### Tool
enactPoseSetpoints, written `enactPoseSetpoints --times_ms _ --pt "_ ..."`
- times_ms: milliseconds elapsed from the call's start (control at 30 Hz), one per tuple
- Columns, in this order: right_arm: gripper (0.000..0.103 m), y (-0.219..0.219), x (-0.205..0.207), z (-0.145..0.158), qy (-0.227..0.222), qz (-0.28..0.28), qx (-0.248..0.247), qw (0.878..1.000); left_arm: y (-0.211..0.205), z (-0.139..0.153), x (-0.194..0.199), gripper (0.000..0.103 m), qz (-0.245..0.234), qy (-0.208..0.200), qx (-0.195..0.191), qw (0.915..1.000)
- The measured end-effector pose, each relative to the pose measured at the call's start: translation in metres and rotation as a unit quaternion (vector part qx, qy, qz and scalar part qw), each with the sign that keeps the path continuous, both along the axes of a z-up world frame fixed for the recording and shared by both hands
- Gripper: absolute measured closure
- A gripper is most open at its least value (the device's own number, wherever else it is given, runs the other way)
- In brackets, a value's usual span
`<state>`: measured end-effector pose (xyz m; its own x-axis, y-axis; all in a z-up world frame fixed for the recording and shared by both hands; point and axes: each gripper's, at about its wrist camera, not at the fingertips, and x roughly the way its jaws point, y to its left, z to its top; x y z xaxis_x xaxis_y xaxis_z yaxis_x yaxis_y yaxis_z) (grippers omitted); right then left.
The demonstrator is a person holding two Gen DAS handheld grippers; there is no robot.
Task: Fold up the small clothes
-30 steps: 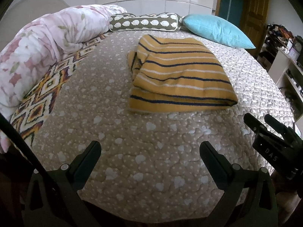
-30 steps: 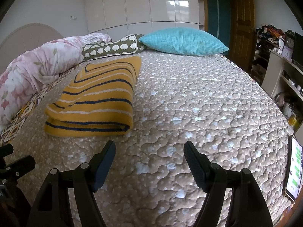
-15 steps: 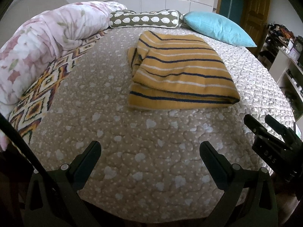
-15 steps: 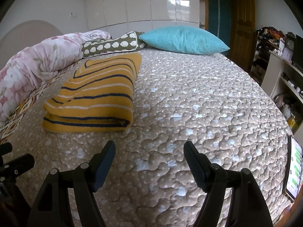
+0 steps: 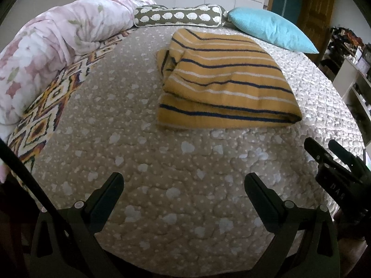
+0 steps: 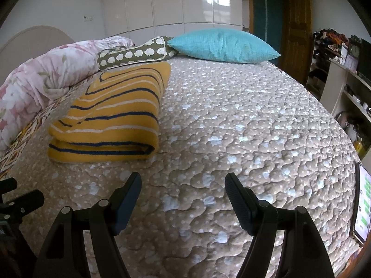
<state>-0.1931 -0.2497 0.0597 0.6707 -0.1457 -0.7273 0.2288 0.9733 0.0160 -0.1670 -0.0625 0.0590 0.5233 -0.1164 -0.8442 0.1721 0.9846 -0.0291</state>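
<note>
A yellow garment with navy and white stripes (image 5: 222, 83) lies folded flat on the beige quilted bed (image 5: 162, 173); it also shows in the right wrist view (image 6: 113, 115), at the left. My left gripper (image 5: 183, 180) is open and empty, hovering over the bed short of the garment's near edge. My right gripper (image 6: 183, 180) is open and empty over bare quilt, to the right of the garment. The right gripper also shows at the right edge of the left wrist view (image 5: 324, 148).
A pink floral duvet (image 5: 46, 46) lies rolled along the left side over a patterned sheet (image 5: 46, 106). A sheep-print bolster (image 5: 178, 16) and a teal pillow (image 5: 271, 32) sit at the head. A phone (image 6: 361, 203) lies at the bed's right edge. Shelves (image 6: 347, 81) stand to the right.
Both grippers have moved slightly forward toward the garment, which now looks a little larger. Both stay open. The garment has not moved.
</note>
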Motion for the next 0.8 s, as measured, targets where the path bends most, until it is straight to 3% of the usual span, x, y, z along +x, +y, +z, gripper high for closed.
enactPoseSetpoints --times_ms 367,800 --pt "0.025 -0.004 0.003 -0.009 0.012 -0.003 0.01 1.0 0.002 -0.024 0.008 0.0 0.004 0.048 -0.007 0.9988" --pt "0.024 -0.002 0.004 -0.016 0.02 0.0 0.01 1.0 -0.009 -0.036 0.009 0.0 -0.001 0.041 0.035 0.9985"
